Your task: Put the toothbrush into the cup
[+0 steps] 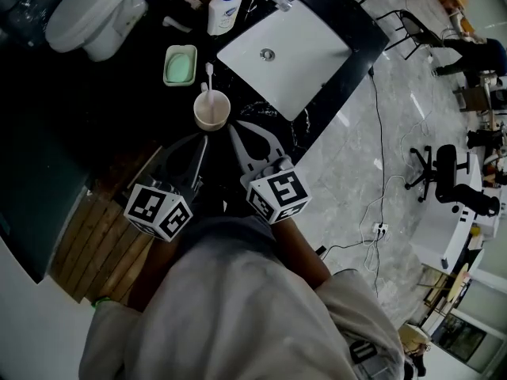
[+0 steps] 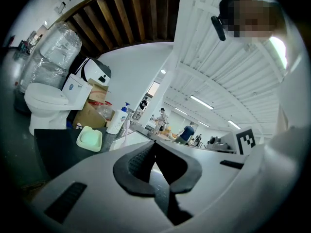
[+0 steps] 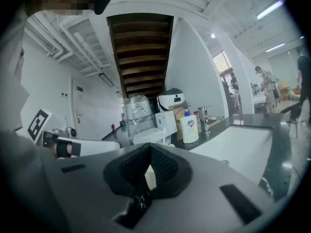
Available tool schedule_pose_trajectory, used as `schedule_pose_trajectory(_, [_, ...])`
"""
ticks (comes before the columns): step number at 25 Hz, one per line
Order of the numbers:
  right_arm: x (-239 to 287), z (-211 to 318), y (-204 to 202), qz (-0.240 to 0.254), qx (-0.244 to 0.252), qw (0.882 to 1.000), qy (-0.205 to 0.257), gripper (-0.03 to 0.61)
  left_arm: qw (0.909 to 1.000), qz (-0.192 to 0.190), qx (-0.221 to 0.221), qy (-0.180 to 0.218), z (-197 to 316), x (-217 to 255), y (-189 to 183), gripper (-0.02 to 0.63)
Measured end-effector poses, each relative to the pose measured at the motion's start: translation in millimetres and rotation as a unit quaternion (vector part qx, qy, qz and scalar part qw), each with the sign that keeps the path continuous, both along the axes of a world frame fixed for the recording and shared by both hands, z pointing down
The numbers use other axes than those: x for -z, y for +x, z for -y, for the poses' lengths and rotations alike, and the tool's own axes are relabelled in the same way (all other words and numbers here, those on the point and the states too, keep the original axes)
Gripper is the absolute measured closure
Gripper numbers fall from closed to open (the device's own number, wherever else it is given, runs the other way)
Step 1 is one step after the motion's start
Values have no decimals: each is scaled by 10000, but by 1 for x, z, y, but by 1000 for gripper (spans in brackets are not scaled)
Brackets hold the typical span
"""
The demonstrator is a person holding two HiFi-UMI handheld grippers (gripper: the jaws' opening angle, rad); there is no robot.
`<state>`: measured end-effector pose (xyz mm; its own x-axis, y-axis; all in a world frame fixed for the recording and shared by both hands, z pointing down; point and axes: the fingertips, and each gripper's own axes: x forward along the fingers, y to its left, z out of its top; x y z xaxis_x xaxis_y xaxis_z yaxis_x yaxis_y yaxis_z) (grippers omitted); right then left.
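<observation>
Sitting upright in cup (image 1: 212, 111): toothbrush (image 1: 209, 73), head up. Left gripper (image 1: 203, 141) and right gripper (image 1: 235, 127) both closed, empty, near cup, probably not touching it.

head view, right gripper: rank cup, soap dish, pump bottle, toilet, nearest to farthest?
From the right gripper, in the head view:
1. cup, just ahead of the tips, slightly left, with the toothbrush standing in it.
2. soap dish, beyond the cup, to the left.
3. pump bottle, farther back, roughly straight ahead.
4. toilet, far left corner.
</observation>
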<state>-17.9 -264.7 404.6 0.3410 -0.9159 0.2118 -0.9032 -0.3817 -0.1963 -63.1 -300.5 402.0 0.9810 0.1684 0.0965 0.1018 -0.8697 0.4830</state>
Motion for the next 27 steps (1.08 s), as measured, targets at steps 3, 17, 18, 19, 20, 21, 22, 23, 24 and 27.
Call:
schedule_pose_trajectory(3, [3, -2, -4, -59, 34, 10000, 38, 574, 10000, -13, -34, 4, 1, 2, 1, 604])
schedule_pose_trajectory(17, [10, -22, -23, -60, 43, 9999, 74, 574, 10000, 28, -9, 36, 9, 1, -8, 604])
schedule_pose_trajectory(18, [11, -22, -24, -88, 50, 9999, 100, 574, 10000, 43, 2, 1, 9, 0, -9, 604])
schedule_pose_trajectory(19, [12, -21, -24, -113, 58, 9999, 113, 574, 10000, 56, 13, -39, 10, -1, -9, 603])
schedule_pose_trajectory(20, [13, -20, -24, -133, 70, 9998, 118, 574, 10000, 62, 17, -61, 10, -2, -9, 604])
schedule_pose_trajectory(21, [14, -19, -24, -152, 88, 9998, 121, 574, 10000, 61, 13, -56, 10, -2, -8, 604])
schedule_pose_trajectory(22, [14, -18, -24, -169, 109, 9997, 128, 574, 10000, 55, 6, -40, 10, -1, -8, 604])
schedule_pose_trajectory(23, [15, -18, -25, -185, 127, 9997, 137, 574, 10000, 49, -1, -32, 10, -1, -7, 604])
schedule_pose_trajectory(24, [16, -17, -25, -196, 136, 9996, 142, 574, 10000, 45, -7, -33, 9, -1, -7, 604])
schedule_pose_trajectory(27, [16, -17, -26, -223, 145, 9996, 136, 574, 10000, 33, -27, -11, 8, 0, -7, 604])
